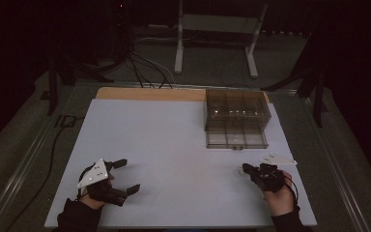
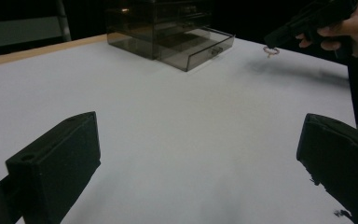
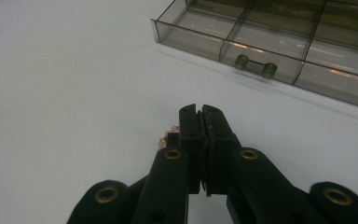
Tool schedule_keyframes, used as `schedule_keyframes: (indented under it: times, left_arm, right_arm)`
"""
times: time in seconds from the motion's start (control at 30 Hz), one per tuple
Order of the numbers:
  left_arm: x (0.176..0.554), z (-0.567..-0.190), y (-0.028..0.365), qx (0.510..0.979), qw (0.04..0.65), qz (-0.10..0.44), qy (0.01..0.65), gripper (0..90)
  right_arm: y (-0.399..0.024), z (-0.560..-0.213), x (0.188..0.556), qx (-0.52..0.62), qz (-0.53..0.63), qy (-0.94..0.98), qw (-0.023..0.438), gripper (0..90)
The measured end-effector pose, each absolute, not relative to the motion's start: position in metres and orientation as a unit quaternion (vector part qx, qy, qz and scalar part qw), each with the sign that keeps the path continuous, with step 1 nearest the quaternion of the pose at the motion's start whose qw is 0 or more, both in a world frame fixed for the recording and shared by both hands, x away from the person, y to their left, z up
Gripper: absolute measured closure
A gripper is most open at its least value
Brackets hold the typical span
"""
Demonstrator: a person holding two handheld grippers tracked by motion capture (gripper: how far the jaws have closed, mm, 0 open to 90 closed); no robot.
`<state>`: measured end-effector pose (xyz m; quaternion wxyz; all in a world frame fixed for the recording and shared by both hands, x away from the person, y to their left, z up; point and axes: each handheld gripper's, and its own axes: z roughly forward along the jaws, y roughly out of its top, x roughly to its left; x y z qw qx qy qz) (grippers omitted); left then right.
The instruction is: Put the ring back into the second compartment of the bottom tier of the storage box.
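A small pink beaded trinket (image 2: 270,50) with gold bits hangs at the tip of my right gripper (image 1: 245,168), just above the white table (image 1: 174,154). In the right gripper view its beads (image 3: 170,133) peek out beside the left jaw, and the right gripper (image 3: 199,112) is shut on it. A smoky clear drawer box (image 1: 236,108) stands at the back right with its bottom drawer (image 1: 236,139) pulled out, showing divided compartments (image 3: 261,39) and a handle (image 3: 256,65). My left gripper (image 1: 128,176) rests open at the front left, nothing between its jaws.
A wooden strip (image 1: 149,93) runs along the table's far edge. Beyond it, a white stand (image 1: 217,29) and cables (image 1: 145,67) lie on the dark floor. The right hand (image 2: 349,28) is seen across the table from the left gripper (image 2: 200,154).
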<state>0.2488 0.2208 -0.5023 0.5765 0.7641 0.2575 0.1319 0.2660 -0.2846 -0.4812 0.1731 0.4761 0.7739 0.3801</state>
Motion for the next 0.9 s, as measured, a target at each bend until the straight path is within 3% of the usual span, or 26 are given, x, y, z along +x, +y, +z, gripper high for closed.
schedule_keyframes:
  times: [0.9]
  left_arm:
    - [0.246, -0.505, 0.216, 0.772, 0.575, 0.121, 0.243, 0.6]
  right_arm:
    - [-0.269, -0.468, 0.286, 0.459, 0.388, 0.777, 0.185, 87.8]
